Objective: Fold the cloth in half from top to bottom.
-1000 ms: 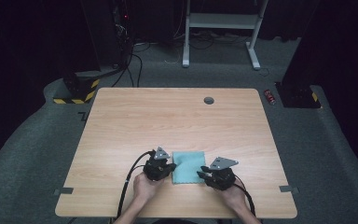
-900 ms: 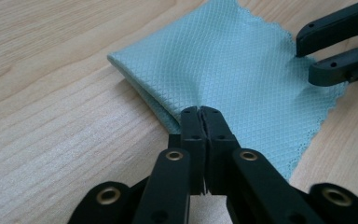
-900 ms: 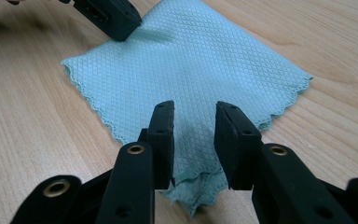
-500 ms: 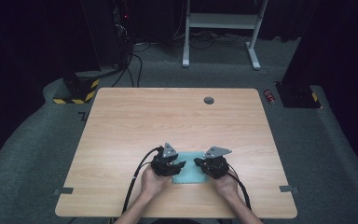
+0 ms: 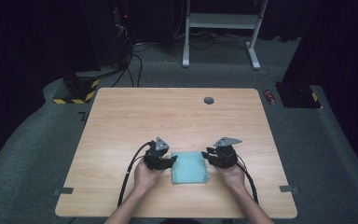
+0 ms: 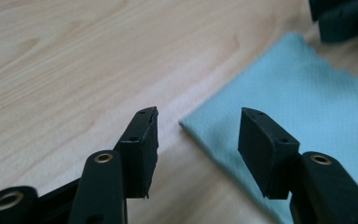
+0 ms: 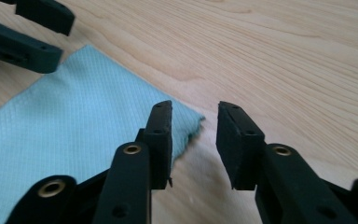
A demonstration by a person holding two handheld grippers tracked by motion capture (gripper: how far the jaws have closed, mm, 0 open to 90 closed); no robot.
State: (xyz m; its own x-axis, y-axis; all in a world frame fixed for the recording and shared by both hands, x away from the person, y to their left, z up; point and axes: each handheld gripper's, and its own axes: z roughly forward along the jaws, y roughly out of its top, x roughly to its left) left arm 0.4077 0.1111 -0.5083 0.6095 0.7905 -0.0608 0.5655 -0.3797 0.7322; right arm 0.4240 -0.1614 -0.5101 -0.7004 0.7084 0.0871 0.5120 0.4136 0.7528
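One cloth (image 5: 190, 166), two tongs, one table (image 5: 168, 116).

A cloth (image 5: 190, 166) is lying flat on the near half of the table (image 5: 168, 116), between the left gripper (image 5: 170, 161) at its left edge and the right gripper (image 5: 208, 156) at its right edge. A small round fitting (image 5: 209, 100) is sitting on the table's far edge, well apart from the cloth.
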